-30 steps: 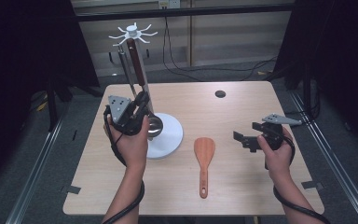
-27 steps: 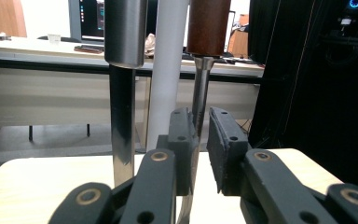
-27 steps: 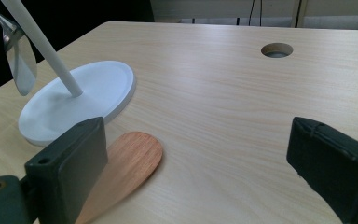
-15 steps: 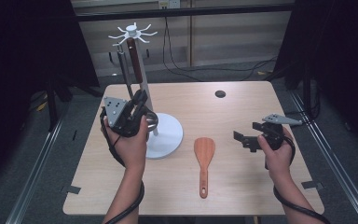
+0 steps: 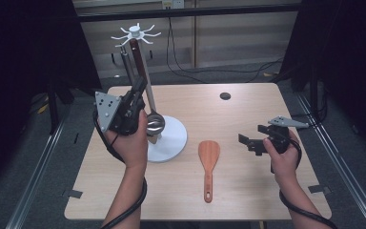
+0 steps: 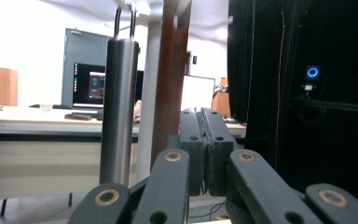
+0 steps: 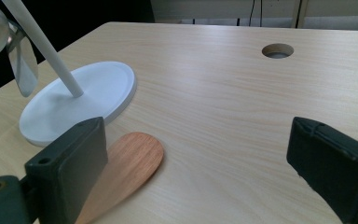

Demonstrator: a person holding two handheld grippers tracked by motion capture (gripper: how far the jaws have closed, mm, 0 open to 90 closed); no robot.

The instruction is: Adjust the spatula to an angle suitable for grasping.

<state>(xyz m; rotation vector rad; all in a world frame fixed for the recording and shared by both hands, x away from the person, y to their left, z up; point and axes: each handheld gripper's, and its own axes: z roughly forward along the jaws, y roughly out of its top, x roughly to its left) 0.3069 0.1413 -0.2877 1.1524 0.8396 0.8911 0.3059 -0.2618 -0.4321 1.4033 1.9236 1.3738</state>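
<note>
With the left gripper (image 5: 136, 95) raised beside the rack (image 5: 145, 86), jaws pressed together on nothing, and the right gripper (image 5: 250, 142) spread just right of the spatula (image 5: 208, 157) lying mid-table, we judge a level, centred handle pinch best.

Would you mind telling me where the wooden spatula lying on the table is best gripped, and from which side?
Probably by its narrow handle, coming straight down from above with the open right gripper. The wooden spatula lies flat on the table, blade toward the white stand, handle toward the person; the blade is broad and flat, while the slim handle should fit between the jaws set across it.
</note>
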